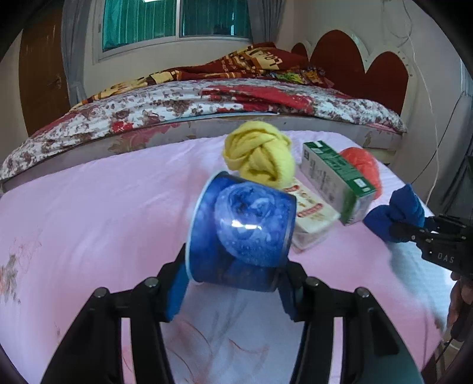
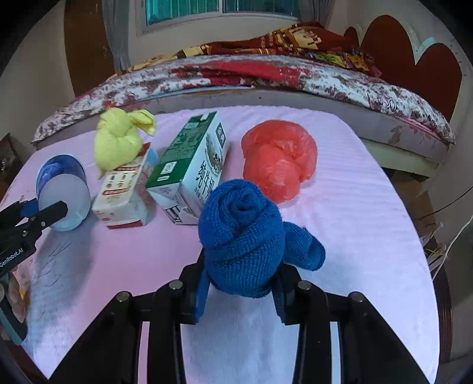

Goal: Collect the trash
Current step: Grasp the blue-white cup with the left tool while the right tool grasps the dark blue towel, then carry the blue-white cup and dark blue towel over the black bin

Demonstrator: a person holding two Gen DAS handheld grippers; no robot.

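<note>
A blue paper cup [image 1: 242, 224] lies on its side on the pink sheet [image 1: 88, 206], and the blue pads of my left gripper [image 1: 233, 283] press on both its sides. The right wrist view shows the same cup [image 2: 62, 189] at the far left, held by the left gripper [image 2: 44, 211]. My right gripper [image 2: 241, 289] is shut on a rolled blue cloth [image 2: 242, 233], which stands between its pads. Behind lie a knotted yellow cloth [image 2: 118, 141], a white and red box [image 2: 124, 192], a green milk carton [image 2: 189, 159] and a tied red plastic bag [image 2: 278, 159].
Behind the pink surface stands a bed with a floral quilt [image 1: 177, 100] and a red headboard [image 1: 354, 59]. The pink surface drops off at its right edge [image 2: 425, 251], where cables hang. A window [image 1: 177, 20] is on the back wall.
</note>
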